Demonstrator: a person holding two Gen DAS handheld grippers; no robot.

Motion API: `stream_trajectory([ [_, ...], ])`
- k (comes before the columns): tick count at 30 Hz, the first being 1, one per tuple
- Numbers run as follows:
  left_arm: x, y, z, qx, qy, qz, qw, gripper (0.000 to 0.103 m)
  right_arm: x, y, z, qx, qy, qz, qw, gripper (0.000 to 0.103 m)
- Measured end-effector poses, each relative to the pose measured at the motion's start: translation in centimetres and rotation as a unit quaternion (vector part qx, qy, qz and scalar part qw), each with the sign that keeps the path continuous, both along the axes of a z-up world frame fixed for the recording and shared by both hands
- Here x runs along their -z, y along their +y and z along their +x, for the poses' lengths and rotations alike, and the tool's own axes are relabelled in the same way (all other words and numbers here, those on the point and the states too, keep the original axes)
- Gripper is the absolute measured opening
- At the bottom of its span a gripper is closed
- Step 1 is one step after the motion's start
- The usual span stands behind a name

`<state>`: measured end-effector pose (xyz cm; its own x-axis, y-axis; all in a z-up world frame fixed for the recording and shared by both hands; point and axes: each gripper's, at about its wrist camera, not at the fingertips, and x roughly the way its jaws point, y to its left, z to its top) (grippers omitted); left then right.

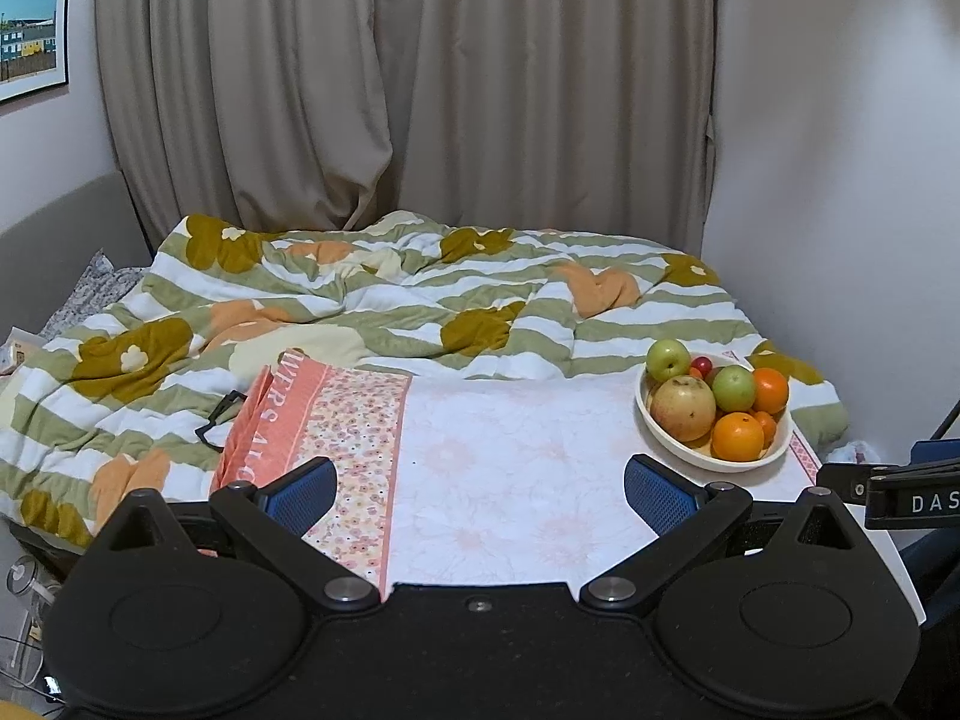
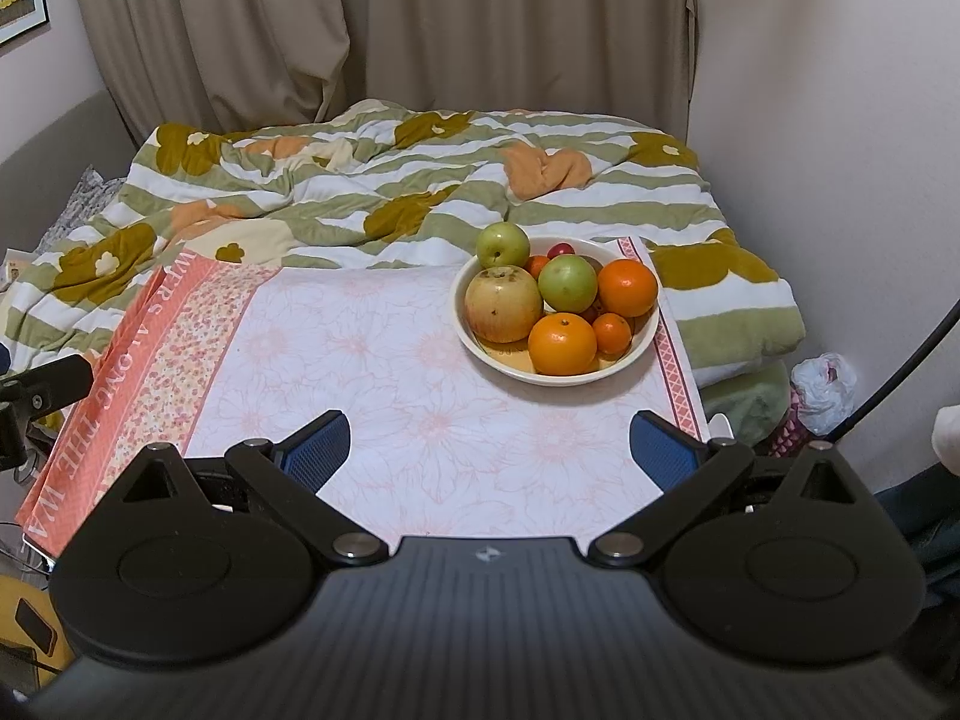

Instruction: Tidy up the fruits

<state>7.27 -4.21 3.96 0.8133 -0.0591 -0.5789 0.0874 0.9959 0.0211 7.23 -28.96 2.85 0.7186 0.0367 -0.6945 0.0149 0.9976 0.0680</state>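
Glossy, seemingly ceramic bowl point(image 2: 651, 333); matt printed cloth point(image 2: 372, 372); soft quilted blanket point(image 2: 360, 180).

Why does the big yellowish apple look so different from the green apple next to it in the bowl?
The yellowish apple is bigger than the green apple. Its skin is pale yellow-tan with brown specks and a dark stem dip, while the green apple is smooth and evenly green. The yellowish apple sits at the left side of the bowl; the green apple sits in the middle, touching it. Both are round and rest in the same bowl.
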Motion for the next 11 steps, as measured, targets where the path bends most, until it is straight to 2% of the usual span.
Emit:
stream_trajectory([
  [6,-0.08,-0.17,-0.12,-0.013,-0.016,0.026,0.9994,0.103,0.04,0.40,0.18,0.002,0.000,0.001,1.000,0.103],
  [11,-0.18,-0.04,0.01,-0.008,-0.021,0.019,0.9996,0.103,0.04,0.45,0.20,0.003,0.000,0.000,1.000,0.103],
])
